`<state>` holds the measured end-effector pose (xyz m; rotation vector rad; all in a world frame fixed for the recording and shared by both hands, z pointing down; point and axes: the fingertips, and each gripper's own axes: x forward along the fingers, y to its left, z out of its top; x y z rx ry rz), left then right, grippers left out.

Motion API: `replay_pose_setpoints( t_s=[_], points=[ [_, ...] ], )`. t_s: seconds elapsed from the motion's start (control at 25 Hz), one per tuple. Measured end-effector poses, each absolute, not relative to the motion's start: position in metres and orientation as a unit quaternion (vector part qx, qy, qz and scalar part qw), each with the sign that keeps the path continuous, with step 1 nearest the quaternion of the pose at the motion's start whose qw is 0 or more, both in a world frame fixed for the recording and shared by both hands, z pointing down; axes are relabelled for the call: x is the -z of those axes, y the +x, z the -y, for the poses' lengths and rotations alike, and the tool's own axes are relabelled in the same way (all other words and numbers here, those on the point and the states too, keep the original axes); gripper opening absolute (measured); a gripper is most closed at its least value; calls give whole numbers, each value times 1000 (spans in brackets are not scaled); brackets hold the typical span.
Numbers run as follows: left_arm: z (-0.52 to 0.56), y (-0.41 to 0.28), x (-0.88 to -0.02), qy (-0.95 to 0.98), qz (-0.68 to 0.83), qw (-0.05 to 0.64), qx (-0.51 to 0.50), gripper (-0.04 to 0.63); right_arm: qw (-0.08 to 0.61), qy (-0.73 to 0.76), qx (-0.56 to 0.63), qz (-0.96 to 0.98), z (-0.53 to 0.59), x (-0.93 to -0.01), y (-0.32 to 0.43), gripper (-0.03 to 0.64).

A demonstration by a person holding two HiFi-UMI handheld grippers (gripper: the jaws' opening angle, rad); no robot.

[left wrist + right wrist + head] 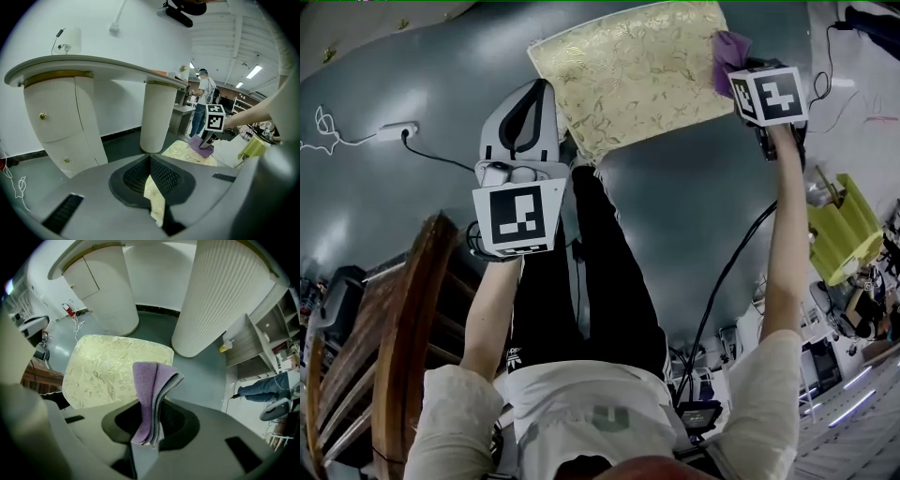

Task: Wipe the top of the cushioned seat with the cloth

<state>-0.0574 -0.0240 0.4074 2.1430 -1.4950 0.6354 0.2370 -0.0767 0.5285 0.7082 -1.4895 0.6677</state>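
our left gripper point(152, 177) pinches a corner of the cushioned seat point(628, 75). our right gripper point(147, 446) clamps the cloth point(150, 390) by the seat's right edge.

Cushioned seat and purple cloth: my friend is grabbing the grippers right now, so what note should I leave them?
Left gripper: shut on an edge of the cushioned seat, steadying it.
Right gripper: shut on the folded purple cloth.
Where: in the head view the cloth sits at the seat's far right corner, seemingly touching the top.
Done: both grips are set. How much has been wiped cannot be told.
Left: probably sweep the cloth across the whole top while the left gripper holds the seat.
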Motion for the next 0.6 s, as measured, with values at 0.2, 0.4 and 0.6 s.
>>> replay_pose_setpoints(
  t_s=[0.2, 0.4, 0.6],
  points=[
    [26, -51, -409, 778, 541, 226, -227, 6, 638, 301, -285, 649, 80, -531, 242, 92],
    [25, -49, -410, 780, 537, 227, -229, 6, 649, 315, -270, 638, 87, -532, 258, 92],
    [23, -51, -412, 778, 534, 225, -242, 6, 651, 320, -266, 635, 90, -536, 265, 92]
  ],
)
